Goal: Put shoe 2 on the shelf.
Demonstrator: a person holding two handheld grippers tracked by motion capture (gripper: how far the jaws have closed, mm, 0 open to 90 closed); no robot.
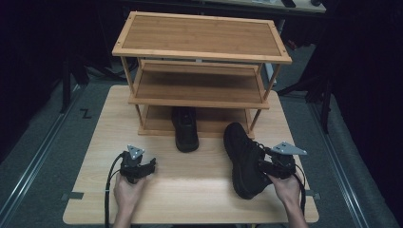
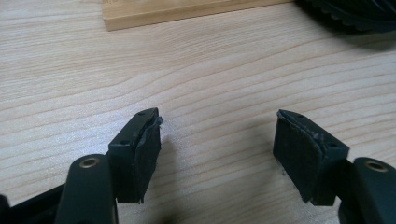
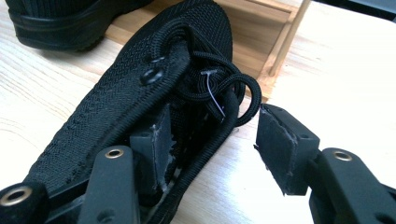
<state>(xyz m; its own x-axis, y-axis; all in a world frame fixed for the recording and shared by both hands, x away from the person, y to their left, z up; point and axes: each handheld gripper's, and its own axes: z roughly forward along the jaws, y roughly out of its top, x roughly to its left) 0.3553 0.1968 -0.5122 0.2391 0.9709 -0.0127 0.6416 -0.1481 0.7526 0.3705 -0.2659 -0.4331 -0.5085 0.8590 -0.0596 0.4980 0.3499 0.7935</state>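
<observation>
A pale wooden surface (image 1: 190,190) in a dark room carries a three-tier bamboo shoe rack (image 1: 199,71) and two black shoes.

One shoe (image 1: 185,127) sits half under the rack's bottom tier, toe toward the person. The other shoe (image 1: 244,159) lies at the person's right, its long axis running from near the rack's front right leg back toward the right hand. The right gripper (image 3: 210,144) is spread at that shoe's collar, one jaw inside the opening and the other outside the laced edge, not yet pinching it. The left gripper (image 2: 217,149) rests spread and empty over bare wood, well apart. The right hand is plainly nearer; a lift would likely carry the shoe forward toward the rack.
</observation>
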